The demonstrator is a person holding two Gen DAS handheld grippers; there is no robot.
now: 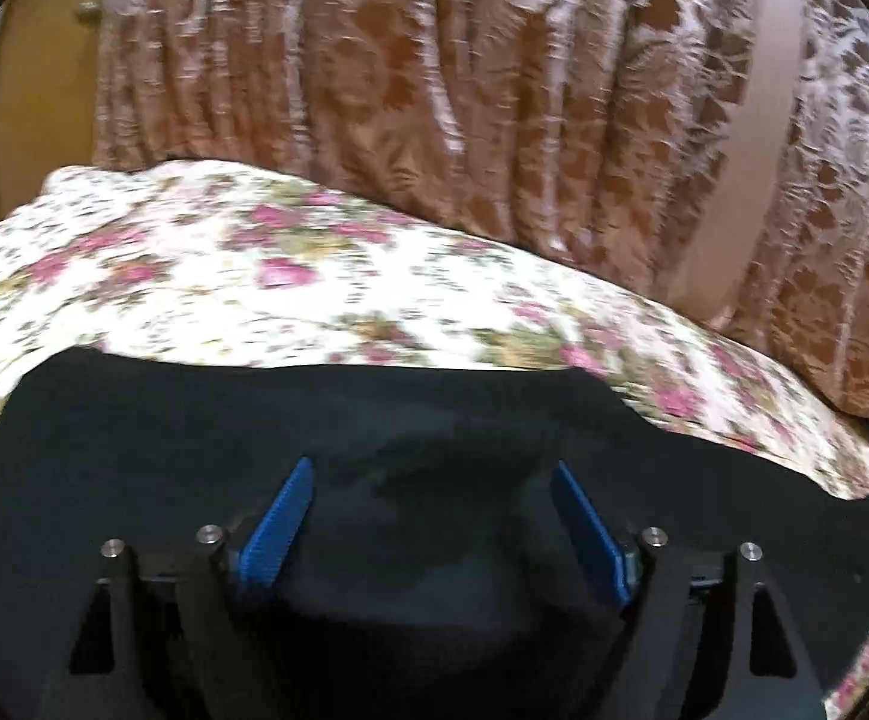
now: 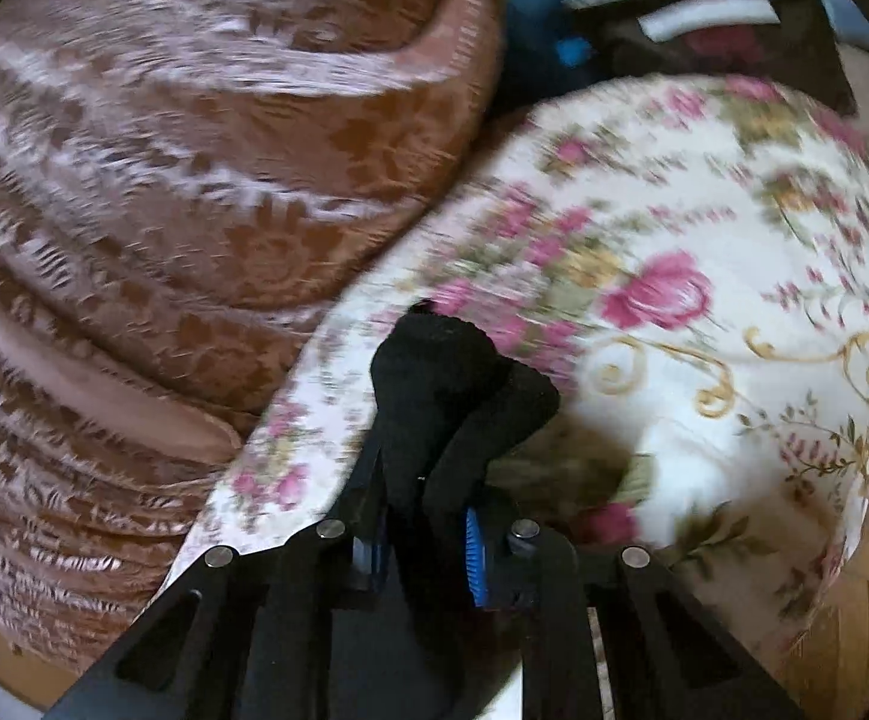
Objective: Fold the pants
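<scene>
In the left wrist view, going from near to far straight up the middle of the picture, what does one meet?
Left gripper, blue pads spread apart → black pants lying under it → floral bedsheet → brown patterned blanket beyond the bed's edge.

"How many pants point(image 1: 194, 420) were there?"
"One black pair, on one floral sheet point(image 1: 254, 276)."
"And grippers?"
"Two: one left gripper point(image 1: 433, 480) and one right gripper point(image 2: 425, 516), each with two blue pads point(image 1: 275, 525). One brown patterned blanket point(image 1: 434, 90) too."
</scene>
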